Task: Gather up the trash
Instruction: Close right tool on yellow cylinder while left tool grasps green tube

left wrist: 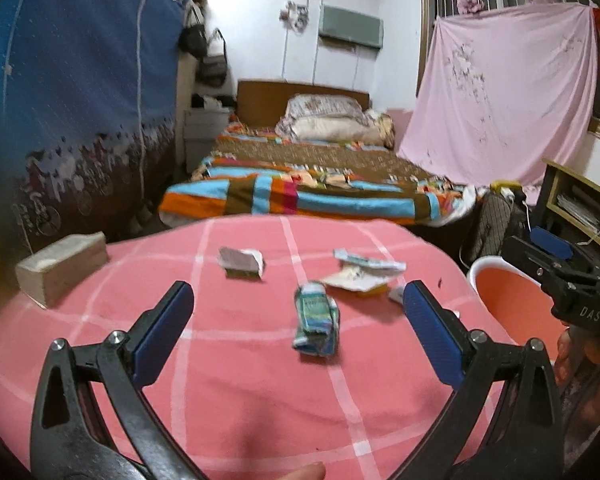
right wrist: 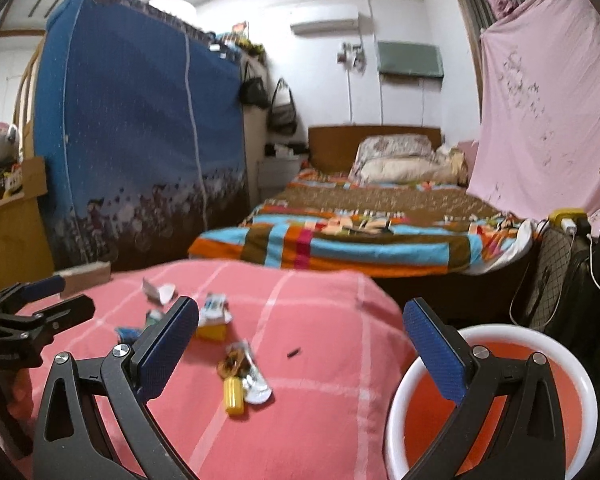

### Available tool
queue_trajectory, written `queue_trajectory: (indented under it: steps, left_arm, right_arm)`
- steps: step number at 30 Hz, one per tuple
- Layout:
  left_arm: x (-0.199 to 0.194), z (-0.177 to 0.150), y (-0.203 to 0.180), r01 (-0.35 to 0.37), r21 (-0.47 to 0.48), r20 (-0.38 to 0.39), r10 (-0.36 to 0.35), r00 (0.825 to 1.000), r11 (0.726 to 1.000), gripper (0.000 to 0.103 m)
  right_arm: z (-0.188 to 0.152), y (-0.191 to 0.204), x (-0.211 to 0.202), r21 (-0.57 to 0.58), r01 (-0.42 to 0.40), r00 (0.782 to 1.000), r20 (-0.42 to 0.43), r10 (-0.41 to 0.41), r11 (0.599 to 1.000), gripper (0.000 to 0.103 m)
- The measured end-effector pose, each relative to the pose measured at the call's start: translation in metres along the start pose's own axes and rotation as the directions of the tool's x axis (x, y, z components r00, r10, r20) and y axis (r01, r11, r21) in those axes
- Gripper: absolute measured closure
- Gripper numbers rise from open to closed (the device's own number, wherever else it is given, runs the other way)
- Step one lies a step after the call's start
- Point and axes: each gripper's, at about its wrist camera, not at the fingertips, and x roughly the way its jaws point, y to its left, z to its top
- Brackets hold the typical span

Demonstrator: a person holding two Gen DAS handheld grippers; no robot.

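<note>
Left gripper (left wrist: pixel 298 308) is hovering above the pink checked tablecloth (left wrist: pixel 240 400), jaws spread wide, holding nothing. A crumpled green-and-blue wrapper (left wrist: pixel 316 326) is lying on the cloth in line with the gap between the fingers, not touching either. Beyond it, a white folded scrap (left wrist: pixel 242 262) and a heap of torn packets (left wrist: pixel 364 276) are sitting farther out. A tan block (left wrist: pixel 62 268) is resting at the cloth's left edge.

Right gripper (right wrist: pixel 300 318) is also hanging wide and empty. A small yellow bottle (right wrist: pixel 235 395) with foil wrappers (right wrist: pixel 242 364) is lying near its left finger. An orange bin with a white rim (right wrist: pixel 426 354) is standing just beside the table, partly behind the right finger.
</note>
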Motion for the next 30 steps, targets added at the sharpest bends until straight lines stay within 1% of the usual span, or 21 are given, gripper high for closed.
queue_trajectory:
  steps: [1,3,4,5,6,7,8,9,10,11,13,14,17,21,22,23,25,26,27,28,30]
  left_arm:
    - [0.003,-0.001,0.000,0.006,0.001,-0.018,-0.006,1.000,1.000,0.013]
    - [0.009,-0.002,-0.001,0.021,0.003,-0.057,-0.020,0.998,1.000,0.014]
    - [0.012,-0.003,-0.002,0.026,0.003,-0.076,-0.026,0.997,1.000,0.017]
    - [0.016,-0.004,-0.002,0.031,0.003,-0.096,-0.031,0.995,1.000,0.018]
    - [0.020,-0.005,-0.002,0.036,0.001,-0.121,-0.035,0.992,0.999,0.022]
    - [0.023,-0.005,-0.002,0.038,0.000,-0.139,-0.038,0.989,0.999,0.026]
    - [0.029,-0.006,-0.001,0.042,-0.004,-0.170,-0.042,0.985,0.999,0.029]
    - [0.033,-0.007,-0.001,0.044,-0.009,-0.191,-0.045,0.981,0.999,0.034]
    - [0.038,-0.008,0.000,0.048,-0.019,-0.219,-0.051,0.974,0.999,0.038]
    - [0.041,-0.008,0.000,0.051,-0.027,-0.236,-0.056,0.970,0.998,0.041]
    - [0.045,-0.010,0.001,0.056,-0.042,-0.262,-0.066,0.963,0.998,0.048]
    - [0.046,-0.011,0.002,0.062,-0.049,-0.272,-0.074,0.959,0.997,0.050]
    - [0.047,-0.011,0.000,0.078,-0.054,-0.287,-0.090,0.954,0.995,0.058]
    - [0.052,-0.013,-0.002,0.087,-0.050,-0.320,-0.099,0.942,0.995,0.073]
    - [0.053,-0.013,-0.003,0.083,-0.048,-0.332,-0.094,0.939,0.995,0.077]
    - [0.055,-0.013,-0.002,0.080,-0.046,-0.340,-0.091,0.936,0.996,0.079]
    - [0.056,-0.013,-0.002,0.074,-0.048,-0.347,-0.086,0.934,0.996,0.086]
    - [0.056,-0.013,-0.001,0.074,-0.053,-0.345,-0.088,0.934,0.996,0.086]
    - [0.055,-0.012,0.000,0.076,-0.057,-0.343,-0.091,0.935,0.995,0.089]
    - [0.053,-0.012,0.000,0.076,-0.063,-0.339,-0.093,0.936,0.995,0.092]
    - [0.052,-0.011,0.002,0.079,-0.070,-0.335,-0.098,0.937,0.994,0.092]
  right_arm:
    - [-0.001,0.001,0.001,0.000,-0.005,1.000,-0.013,0.005,1.000,0.001]
    - [-0.004,0.002,0.005,0.012,-0.029,0.998,-0.051,0.030,1.000,0.005]
    - [-0.006,0.002,0.008,0.023,-0.044,0.995,-0.084,0.046,0.999,0.010]
    - [-0.008,0.002,0.010,0.029,-0.054,0.993,-0.103,0.056,0.998,0.019]
    - [-0.009,0.003,0.012,0.033,-0.062,0.990,-0.122,0.065,0.998,0.023]
    - [-0.012,0.003,0.014,0.035,-0.068,0.985,-0.153,0.073,0.997,0.029]
    - [-0.013,0.003,0.016,0.035,-0.074,0.982,-0.171,0.079,0.997,0.037]
    - [-0.016,0.004,0.018,0.035,-0.085,0.977,-0.193,0.090,0.996,0.041]
    - [-0.018,0.006,0.019,0.035,-0.094,0.972,-0.212,0.100,0.995,0.052]
    - [-0.020,0.007,0.021,0.032,-0.101,0.967,-0.230,0.106,0.994,0.059]
    - [-0.025,0.011,0.023,0.023,-0.117,0.960,-0.255,0.119,0.993,0.065]
    - [-0.028,0.013,0.023,0.023,-0.137,0.953,-0.270,0.138,0.990,0.069]
    - [-0.032,0.018,0.024,0.037,-0.185,0.936,-0.298,0.188,0.982,0.073]
    - [-0.036,0.028,0.031,0.014,-0.202,0.923,-0.333,0.195,0.979,0.077]
    - [-0.037,0.029,0.032,0.013,-0.205,0.919,-0.342,0.197,0.979,0.079]
    - [-0.037,0.029,0.035,0.014,-0.207,0.915,-0.351,0.199,0.978,0.081]
    - [-0.039,0.030,0.039,0.016,-0.214,0.904,-0.377,0.204,0.977,0.085]
    - [-0.040,0.030,0.041,0.020,-0.220,0.896,-0.391,0.210,0.975,0.088]
    - [-0.041,0.030,0.042,0.023,-0.224,0.892,-0.399,0.215,0.974,0.089]
    - [-0.041,0.031,0.043,0.022,-0.225,0.890,-0.402,0.215,0.974,0.090]
    - [-0.040,0.031,0.041,0.022,-0.228,0.891,-0.399,0.217,0.973,0.090]
